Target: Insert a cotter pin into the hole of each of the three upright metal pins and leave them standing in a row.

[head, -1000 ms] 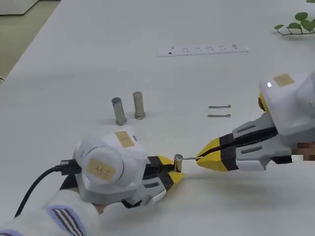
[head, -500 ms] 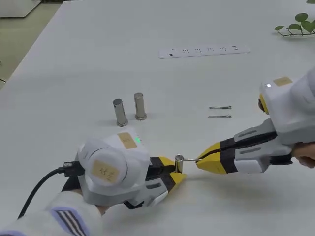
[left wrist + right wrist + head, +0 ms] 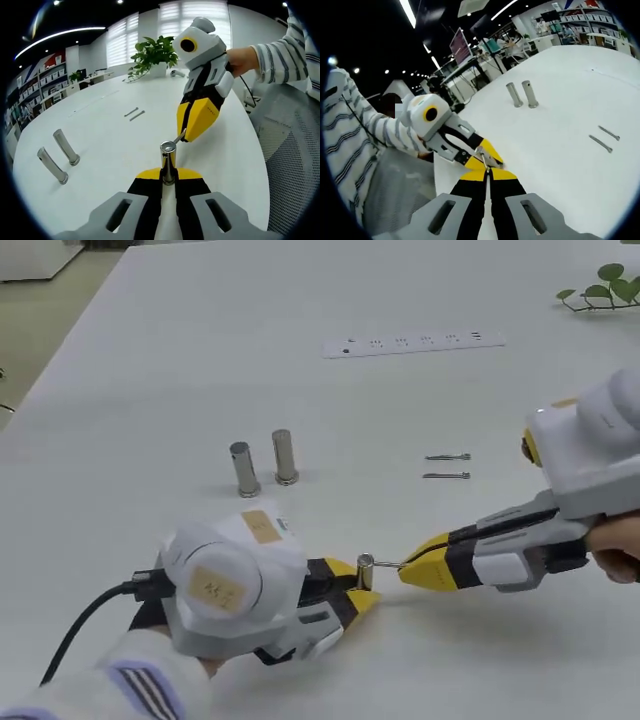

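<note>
Lower centre of the head view, my left gripper (image 3: 358,587) is clenched on one upright metal pin (image 3: 364,570). My right gripper (image 3: 405,568), reaching in level from the right edge, pinches a cotter pin (image 3: 386,563) whose tip meets the pin's head, as half a second ago. Two more metal pins (image 3: 243,469) stand left of centre. I cannot read the writing on the tan stickers (image 3: 212,588).

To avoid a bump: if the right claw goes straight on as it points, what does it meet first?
Most likely the metal pin standing in the left claw, just ahead of the held cotter pin.
</note>
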A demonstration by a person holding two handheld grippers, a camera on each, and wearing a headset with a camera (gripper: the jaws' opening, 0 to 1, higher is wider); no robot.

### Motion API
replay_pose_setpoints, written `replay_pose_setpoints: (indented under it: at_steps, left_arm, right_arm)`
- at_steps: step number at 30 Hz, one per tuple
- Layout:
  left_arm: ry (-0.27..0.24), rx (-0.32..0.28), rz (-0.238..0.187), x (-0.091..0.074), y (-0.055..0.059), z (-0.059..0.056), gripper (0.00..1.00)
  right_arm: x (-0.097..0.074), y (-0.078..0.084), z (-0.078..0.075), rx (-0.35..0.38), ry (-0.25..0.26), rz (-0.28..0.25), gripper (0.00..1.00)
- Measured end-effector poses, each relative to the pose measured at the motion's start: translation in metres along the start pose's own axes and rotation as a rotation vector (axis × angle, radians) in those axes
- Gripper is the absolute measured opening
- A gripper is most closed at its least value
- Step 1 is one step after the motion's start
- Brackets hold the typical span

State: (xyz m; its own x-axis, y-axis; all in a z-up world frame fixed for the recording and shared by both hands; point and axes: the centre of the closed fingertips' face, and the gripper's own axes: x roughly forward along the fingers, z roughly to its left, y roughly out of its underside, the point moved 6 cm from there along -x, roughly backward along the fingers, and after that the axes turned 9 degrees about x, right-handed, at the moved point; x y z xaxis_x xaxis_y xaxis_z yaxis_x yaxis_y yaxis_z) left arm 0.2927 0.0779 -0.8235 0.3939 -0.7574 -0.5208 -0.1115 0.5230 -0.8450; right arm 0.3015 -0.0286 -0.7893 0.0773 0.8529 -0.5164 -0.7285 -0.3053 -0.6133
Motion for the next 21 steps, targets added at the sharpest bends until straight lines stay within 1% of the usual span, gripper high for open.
replay_pose_setpoints:
  at_steps: [4, 8, 21]
  left_arm:
    - [-0.006, 0.000, 0.001, 0.0000, -0.0001, -0.0004, 0.07]
    - [-0.006, -0.005, 0.003, 0.0003, -0.0001, -0.0004, 0.07]
    - [-0.003, -0.007, 0.009, -0.0006, 0.0003, -0.0015, 0.07]
  right_arm:
    - [-0.0007, 0.0002, 0.0009, 0.027, -0.004, -0.002, 0.03]
    - [-0.0014, 0.0013, 0.0005, 0.051, -0.002, -0.015, 0.03]
    - [-0.0037, 0.0031, 0.0034, 0.047, -0.018, -0.040, 0.03]
